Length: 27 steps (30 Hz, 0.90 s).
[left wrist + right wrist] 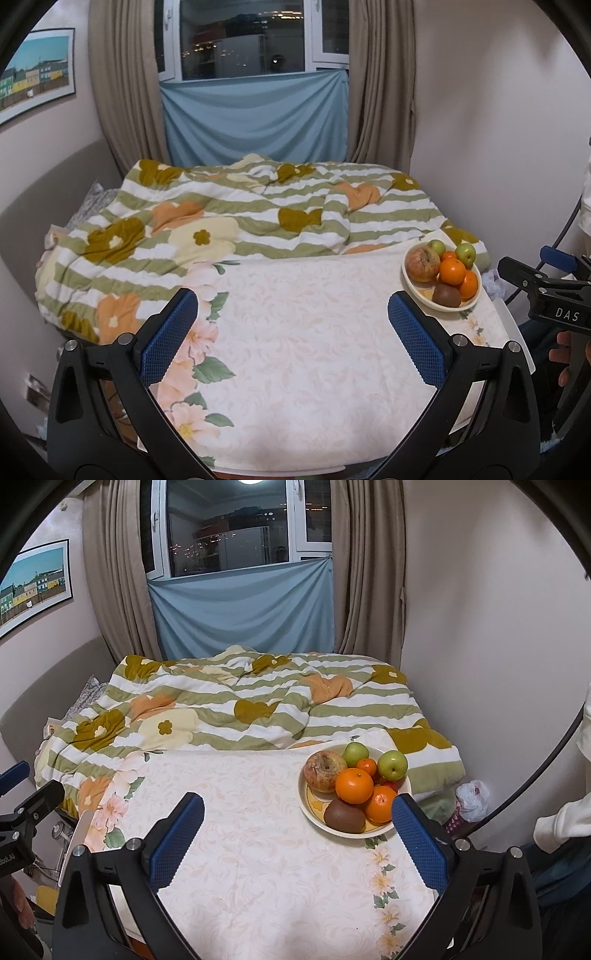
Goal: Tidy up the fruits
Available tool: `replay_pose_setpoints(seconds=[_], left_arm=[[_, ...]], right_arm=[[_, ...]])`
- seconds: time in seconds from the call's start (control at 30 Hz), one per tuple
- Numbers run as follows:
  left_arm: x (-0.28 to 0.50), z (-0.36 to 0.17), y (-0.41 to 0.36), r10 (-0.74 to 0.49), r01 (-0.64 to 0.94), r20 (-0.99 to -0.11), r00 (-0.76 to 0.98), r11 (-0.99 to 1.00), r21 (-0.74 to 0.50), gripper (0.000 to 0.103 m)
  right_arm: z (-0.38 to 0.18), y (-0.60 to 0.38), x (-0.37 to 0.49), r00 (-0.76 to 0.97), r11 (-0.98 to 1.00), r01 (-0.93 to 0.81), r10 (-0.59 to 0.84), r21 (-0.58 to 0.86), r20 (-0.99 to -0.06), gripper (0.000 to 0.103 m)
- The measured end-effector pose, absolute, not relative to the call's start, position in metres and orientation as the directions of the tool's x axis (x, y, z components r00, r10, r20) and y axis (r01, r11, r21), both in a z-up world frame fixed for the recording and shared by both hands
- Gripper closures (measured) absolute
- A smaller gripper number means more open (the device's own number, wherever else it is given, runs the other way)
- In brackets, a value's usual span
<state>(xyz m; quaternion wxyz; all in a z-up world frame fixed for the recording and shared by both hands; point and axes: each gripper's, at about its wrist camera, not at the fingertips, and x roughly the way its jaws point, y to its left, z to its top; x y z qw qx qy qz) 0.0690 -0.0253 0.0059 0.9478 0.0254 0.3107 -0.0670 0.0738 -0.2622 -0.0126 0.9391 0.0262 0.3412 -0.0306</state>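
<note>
Left gripper: we held the left gripper (291,332) wide open over the table, its blue pads (168,338) far apart with nothing between them; it filled the lower part of the left wrist view.
Right gripper: we kept the right gripper (297,834) just as wide open and empty, low in the right wrist view, its right pad (419,843) just beside the bowl's near rim; we could not tell whether it touched.
Bowl: the cream bowl (314,814) sat right of centre in the right wrist view, and at the right edge of the table in the left wrist view (415,291).
Fruit: everything lay piled in the bowl. We saw a blotchy red apple (325,770) at the left, a large orange (354,785) in the middle, a second orange (382,803) to its lower right, a kiwi (344,816) at the front, two green apples (393,764) at the back, and a small mandarin (366,767) between them.
Table: the floral tablecloth (258,849) covered it across the lower half of both views.
Background: a striped, flowered blanket (221,709) lay on the bed beyond the table, with beige curtains (110,572) and a window in the upper part.
</note>
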Motion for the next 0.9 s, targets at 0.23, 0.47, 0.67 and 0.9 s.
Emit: replay_pose_setpoints(seconds=[0.23,0.47,0.67,0.9], left_arm=[[0.0725,0.0061,-0.0223,-0.104,0.135,-0.593,0.799,0.991,0.009,0.000],[0.0735,0.0062,-0.0212,-0.102,0.133,-0.592,0.799,0.991,0.008,0.000],[0.0741,0.0049,-0.0188,-0.104,0.127,-0.595,0.797,0.992,-0.003,0.000],[0.0749,0.0036,-0.0177,-0.101,0.124,-0.597,0.796,0.992,-0.003,0.000]], right_arm=[[-0.0132,-0.2629,0.0749,0.764,0.997,0.075,-0.039,0.029,-0.643,0.002],[-0.0128,-0.2623,0.0749,0.765,0.997,0.078,-0.041,0.029,-0.642,0.002],[-0.0129,-0.2625,0.0756,0.764,0.997,0.077,-0.041,0.028,-0.644,0.002],[-0.0129,-0.2631,0.0759,0.764,0.997,0.077,-0.040,0.029,-0.644,0.002]])
